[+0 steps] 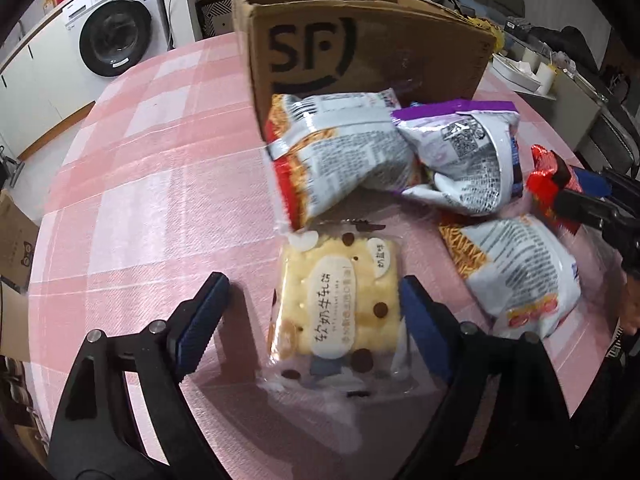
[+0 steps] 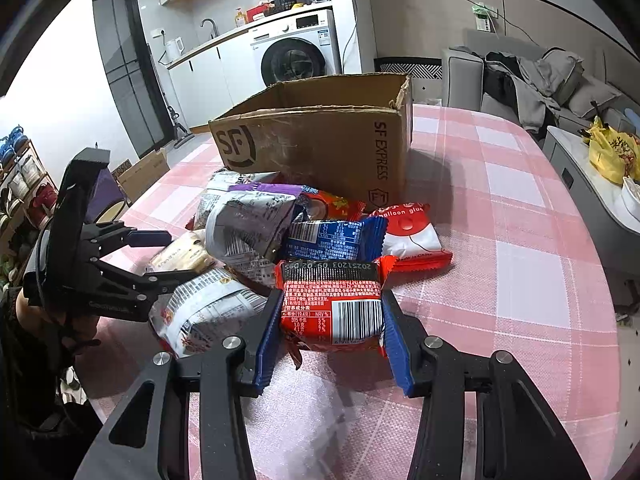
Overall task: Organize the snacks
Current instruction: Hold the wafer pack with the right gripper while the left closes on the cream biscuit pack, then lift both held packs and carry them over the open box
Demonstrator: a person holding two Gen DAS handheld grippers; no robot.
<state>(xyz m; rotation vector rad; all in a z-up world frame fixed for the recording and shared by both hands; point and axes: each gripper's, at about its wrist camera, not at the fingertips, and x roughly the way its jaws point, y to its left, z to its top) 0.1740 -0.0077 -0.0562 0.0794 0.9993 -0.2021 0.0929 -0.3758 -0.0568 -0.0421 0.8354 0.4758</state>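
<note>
Presumably for boxing, the right hand-held gripper (image 2: 328, 320) pinches a red foil snack packet (image 2: 334, 304) near the desk's (image 2: 500, 208) front edge, while the left hand-held gripper (image 1: 312, 320) straddles, spread, a clear-wrapped yellow cracker pack (image 1: 340, 304) before the open brown cardboard box (image 2: 320, 140).

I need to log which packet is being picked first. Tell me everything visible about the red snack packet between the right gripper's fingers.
The red snack packet is a glossy, crinkled foil-like wrapper, printed side up: white text, a nutrition table, a white barcode patch and a dark band with a date stamp near its far end. It sits at the near edge of the snack pile, clamped on both sides by the right gripper, whose blue pads press on it. Whether it is lifted clear of the pink checked tablecloth is unclear.
</note>
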